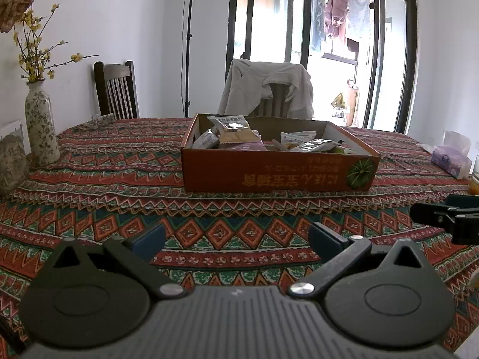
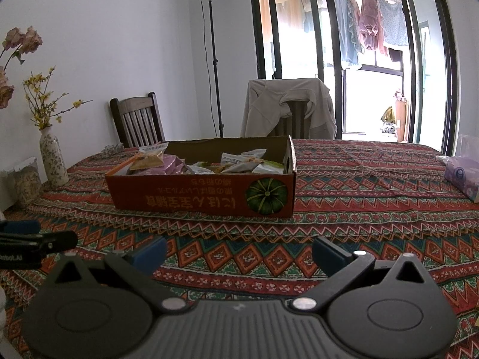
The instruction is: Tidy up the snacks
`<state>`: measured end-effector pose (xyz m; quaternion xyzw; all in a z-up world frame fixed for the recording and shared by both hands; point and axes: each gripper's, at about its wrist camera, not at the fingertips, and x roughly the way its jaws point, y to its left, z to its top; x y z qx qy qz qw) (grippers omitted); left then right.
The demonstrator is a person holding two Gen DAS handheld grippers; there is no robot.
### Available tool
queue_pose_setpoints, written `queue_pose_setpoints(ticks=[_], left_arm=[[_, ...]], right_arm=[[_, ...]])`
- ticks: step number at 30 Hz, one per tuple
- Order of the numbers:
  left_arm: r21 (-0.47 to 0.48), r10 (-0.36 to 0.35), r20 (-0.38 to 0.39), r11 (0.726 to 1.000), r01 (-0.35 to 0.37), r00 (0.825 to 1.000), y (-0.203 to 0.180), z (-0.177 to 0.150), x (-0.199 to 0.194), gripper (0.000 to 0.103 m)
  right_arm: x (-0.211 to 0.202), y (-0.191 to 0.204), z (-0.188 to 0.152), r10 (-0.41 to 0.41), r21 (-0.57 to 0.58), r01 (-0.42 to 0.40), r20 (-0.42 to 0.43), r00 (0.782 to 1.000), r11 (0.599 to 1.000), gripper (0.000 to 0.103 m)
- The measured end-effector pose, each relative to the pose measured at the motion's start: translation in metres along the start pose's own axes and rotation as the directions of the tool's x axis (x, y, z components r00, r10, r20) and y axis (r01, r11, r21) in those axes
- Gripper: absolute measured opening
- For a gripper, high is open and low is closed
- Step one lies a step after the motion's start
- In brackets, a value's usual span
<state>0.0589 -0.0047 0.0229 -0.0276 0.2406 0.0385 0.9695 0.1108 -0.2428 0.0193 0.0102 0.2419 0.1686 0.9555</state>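
An orange cardboard box (image 1: 278,173) with a green pumpkin print stands on the patterned tablecloth (image 1: 119,179), well ahead of both grippers. It holds several snack packets (image 1: 236,137). The box also shows in the right wrist view (image 2: 203,197), with its snack packets (image 2: 239,161). My left gripper (image 1: 236,239) is open and empty, low over the cloth short of the box. My right gripper (image 2: 239,254) is open and empty too, beside it. The right gripper's tip shows at the right edge of the left wrist view (image 1: 443,215), and the left gripper's tip shows at the left edge of the right wrist view (image 2: 39,239).
A flowered vase (image 1: 42,125) with yellow sprigs stands at the table's left edge beside a filled jar (image 1: 12,164). A purple tissue pack (image 1: 452,158) and a glass (image 1: 474,176) sit at the right. Two chairs (image 1: 116,89) stand behind the table, one draped with a jacket (image 1: 266,89).
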Motion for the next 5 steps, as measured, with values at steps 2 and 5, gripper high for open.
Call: queue_pose_setpoints(ticks=[2,5], left_arm=[[-0.004,-0.003,0.008,1.000,0.003,1.000,0.0011,-0.0003,-0.0005,0.103],[-0.011,-0.009,0.011,1.000,0.009,1.000,0.0031,0.0003,-0.0002,0.103]], right_arm=[[0.0000,0.0000,0.0000,0.000,0.000,0.000,0.000,1.000,1.000,0.103],[-0.0001,0.0003,-0.0001,0.001,0.000,-0.001,-0.001,1.000,1.000,0.103]])
